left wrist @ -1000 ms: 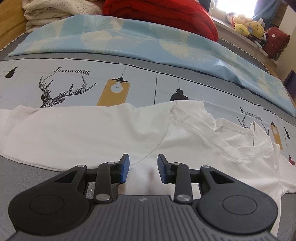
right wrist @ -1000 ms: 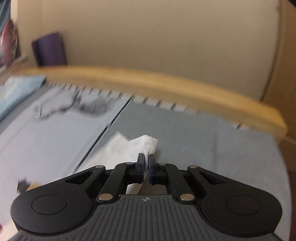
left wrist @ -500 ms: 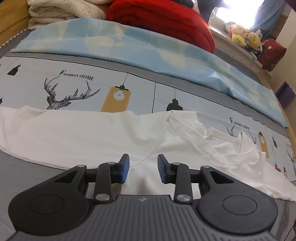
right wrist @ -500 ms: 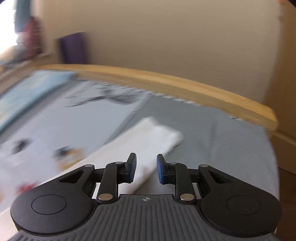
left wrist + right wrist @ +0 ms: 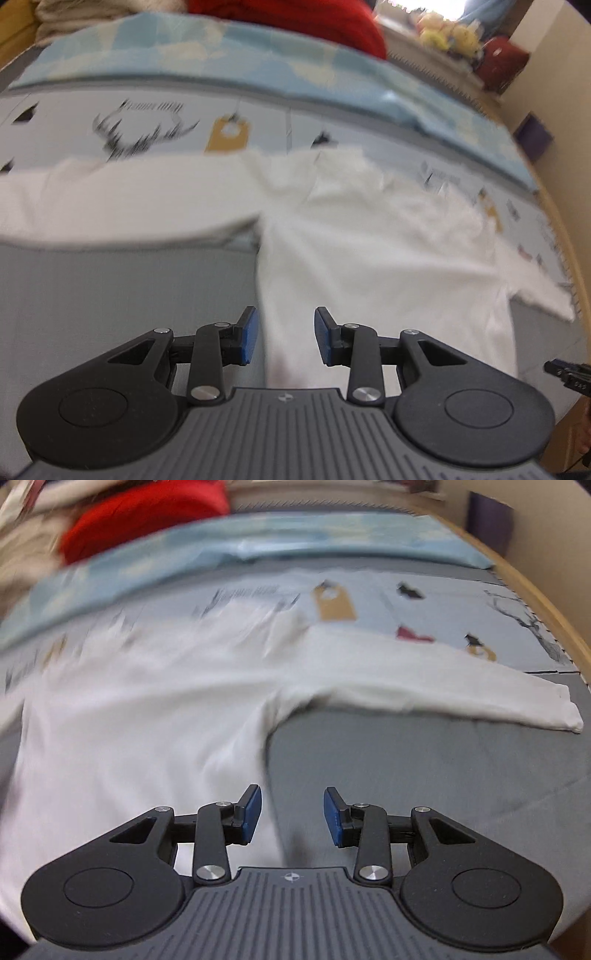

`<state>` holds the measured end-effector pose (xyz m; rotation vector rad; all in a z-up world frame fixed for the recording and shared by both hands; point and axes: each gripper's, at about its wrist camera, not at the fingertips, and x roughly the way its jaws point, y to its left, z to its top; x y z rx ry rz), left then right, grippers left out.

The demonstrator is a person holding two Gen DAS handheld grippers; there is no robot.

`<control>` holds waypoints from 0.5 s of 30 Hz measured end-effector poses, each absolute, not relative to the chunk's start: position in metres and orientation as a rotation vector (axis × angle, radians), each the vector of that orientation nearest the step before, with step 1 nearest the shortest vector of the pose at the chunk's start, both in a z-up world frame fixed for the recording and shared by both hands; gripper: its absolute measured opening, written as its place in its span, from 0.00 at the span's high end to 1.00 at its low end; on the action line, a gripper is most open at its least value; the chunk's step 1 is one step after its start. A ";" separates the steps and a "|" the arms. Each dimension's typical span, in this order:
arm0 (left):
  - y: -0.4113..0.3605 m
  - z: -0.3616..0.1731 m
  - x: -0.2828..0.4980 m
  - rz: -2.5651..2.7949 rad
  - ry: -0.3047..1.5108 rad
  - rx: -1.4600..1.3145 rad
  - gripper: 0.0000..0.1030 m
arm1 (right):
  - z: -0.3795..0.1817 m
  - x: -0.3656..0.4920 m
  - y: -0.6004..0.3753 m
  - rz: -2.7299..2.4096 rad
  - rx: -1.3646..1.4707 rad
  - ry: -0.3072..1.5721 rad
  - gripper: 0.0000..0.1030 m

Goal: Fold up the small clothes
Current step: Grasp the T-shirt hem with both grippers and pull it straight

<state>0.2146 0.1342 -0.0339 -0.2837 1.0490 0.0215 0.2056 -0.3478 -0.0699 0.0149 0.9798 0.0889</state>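
Note:
A white long-sleeved shirt lies spread flat on the bed, sleeves stretched out to both sides. My left gripper is open and empty, low over the shirt's left side edge near the hem. In the right wrist view the shirt fills the left half, with its right sleeve running out to the right. My right gripper is open and empty, over the shirt's right side edge where it meets the grey sheet. The tip of the right gripper shows at the far right of the left wrist view. Both views are motion-blurred.
The bed has a grey sheet and a printed cover with deer and lamp motifs. A light blue quilt, a red blanket and folded cream textiles lie behind. A wooden bed frame runs along the right.
The right gripper let go of the sleeve end, opened, and swung left toward the shirt's body. The left gripper pulled back toward the hem and stayed open.

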 end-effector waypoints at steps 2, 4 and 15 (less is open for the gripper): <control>0.124 -0.031 0.193 -0.007 1.070 -0.265 0.64 | -0.070 0.190 -0.342 0.078 0.001 0.993 0.62; 0.113 -0.025 0.167 -0.055 1.061 -0.198 0.64 | -0.076 0.176 -0.341 0.074 0.077 1.002 0.61; 0.122 -0.111 0.094 -0.024 1.256 -0.321 0.65 | -0.119 0.142 -0.351 0.002 0.072 1.162 0.60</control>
